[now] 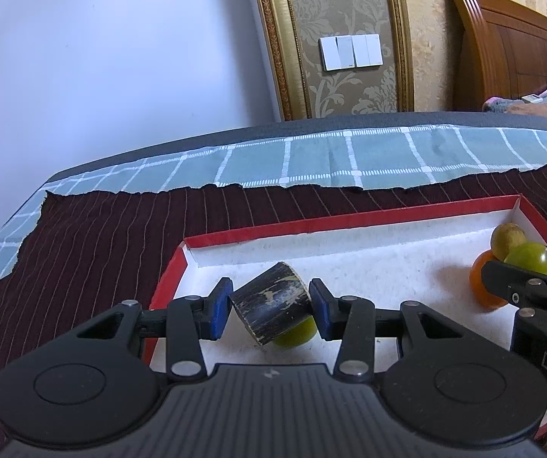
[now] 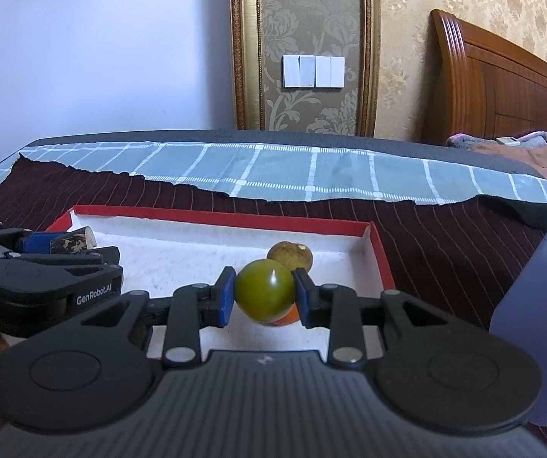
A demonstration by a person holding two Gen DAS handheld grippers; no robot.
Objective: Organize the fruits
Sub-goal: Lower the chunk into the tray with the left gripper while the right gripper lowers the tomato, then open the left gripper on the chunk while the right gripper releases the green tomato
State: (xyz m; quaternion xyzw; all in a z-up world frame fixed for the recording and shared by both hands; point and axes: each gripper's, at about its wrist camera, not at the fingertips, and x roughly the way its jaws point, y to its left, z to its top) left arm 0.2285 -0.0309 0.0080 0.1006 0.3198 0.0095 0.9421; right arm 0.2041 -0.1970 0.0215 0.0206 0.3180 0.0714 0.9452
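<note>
My left gripper (image 1: 271, 302) is shut on a dark cylindrical sugarcane piece (image 1: 271, 303), held tilted above the left part of a red-rimmed white tray (image 1: 350, 223). A green fruit (image 1: 298, 331) lies in the tray under it. My right gripper (image 2: 262, 295) is shut on a green round fruit (image 2: 264, 292) over the tray's right part (image 2: 378, 252). An orange fruit (image 2: 287, 318) lies beneath it and a brownish-yellow fruit (image 2: 290, 255) sits behind. The same trio shows in the left wrist view: the green fruit (image 1: 529, 259), the orange (image 1: 481, 286) and the brownish one (image 1: 506, 236).
The tray rests on a dark striped cloth (image 1: 101, 236) over a teal checked cloth (image 1: 311, 160) on a table. A wall with switches (image 1: 350, 51) and a wooden headboard (image 1: 518, 49) stand behind. A blue-grey object (image 2: 541, 305) is at the right edge.
</note>
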